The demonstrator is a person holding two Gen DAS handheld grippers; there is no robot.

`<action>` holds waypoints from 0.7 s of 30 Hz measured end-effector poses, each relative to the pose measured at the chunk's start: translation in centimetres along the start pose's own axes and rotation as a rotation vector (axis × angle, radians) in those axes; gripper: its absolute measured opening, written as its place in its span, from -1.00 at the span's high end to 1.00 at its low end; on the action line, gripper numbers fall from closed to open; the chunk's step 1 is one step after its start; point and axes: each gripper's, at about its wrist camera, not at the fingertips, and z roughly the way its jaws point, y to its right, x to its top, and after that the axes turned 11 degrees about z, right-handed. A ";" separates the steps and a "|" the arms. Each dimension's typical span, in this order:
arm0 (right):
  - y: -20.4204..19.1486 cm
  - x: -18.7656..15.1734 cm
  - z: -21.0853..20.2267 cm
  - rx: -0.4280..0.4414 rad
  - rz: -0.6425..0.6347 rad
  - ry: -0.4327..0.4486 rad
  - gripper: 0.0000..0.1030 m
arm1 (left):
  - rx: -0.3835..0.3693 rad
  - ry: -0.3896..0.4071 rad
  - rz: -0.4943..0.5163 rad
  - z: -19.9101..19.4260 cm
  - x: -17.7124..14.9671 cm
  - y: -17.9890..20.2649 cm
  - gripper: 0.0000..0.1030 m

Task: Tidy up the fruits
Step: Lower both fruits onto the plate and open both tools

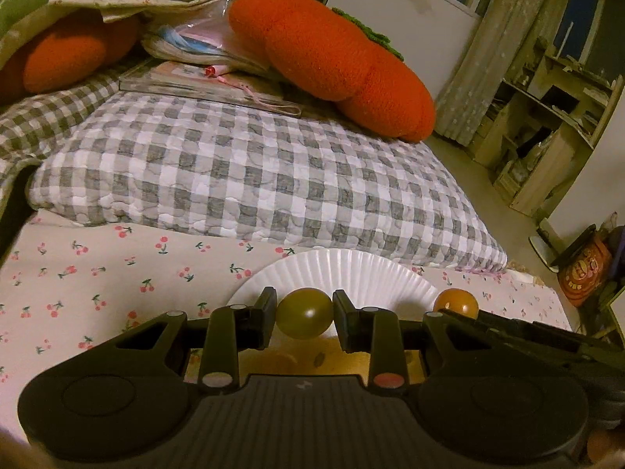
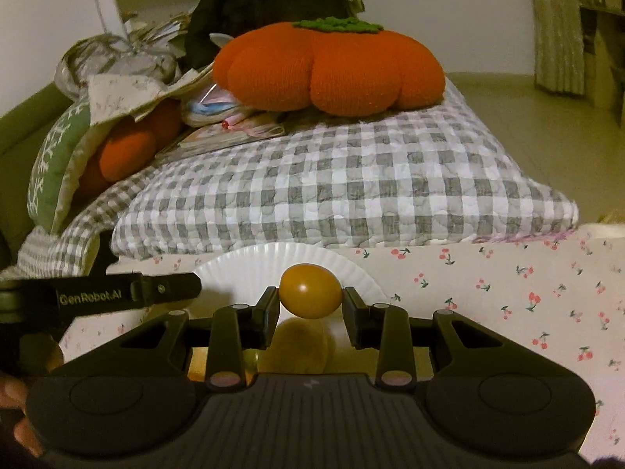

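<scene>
My left gripper (image 1: 305,312) is shut on a small green round fruit (image 1: 305,313), held just above the near rim of a white paper plate (image 1: 343,273) on the cherry-print sheet. In the right wrist view my right gripper (image 2: 310,297) is shut on a small orange round fruit (image 2: 310,291), also over the near edge of the same plate (image 2: 254,269). The orange fruit (image 1: 456,301) shows at the right in the left wrist view, with the right gripper's black arm behind it. The left gripper's arm (image 2: 129,293) reaches in from the left of the right wrist view.
A grey checked quilted pillow (image 1: 250,172) lies right behind the plate. Two orange pumpkin cushions (image 1: 332,54) (image 2: 129,144), a book and papers sit further back. The bed's edge falls to the floor at right, with shelves (image 1: 547,117) beyond. A hand (image 2: 15,410) is at lower left.
</scene>
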 end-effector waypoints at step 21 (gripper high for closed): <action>0.0 -0.1 0.8 0.015 0.015 0.017 0.39 | -0.102 -0.018 -0.039 2.3 -0.3 0.3 0.64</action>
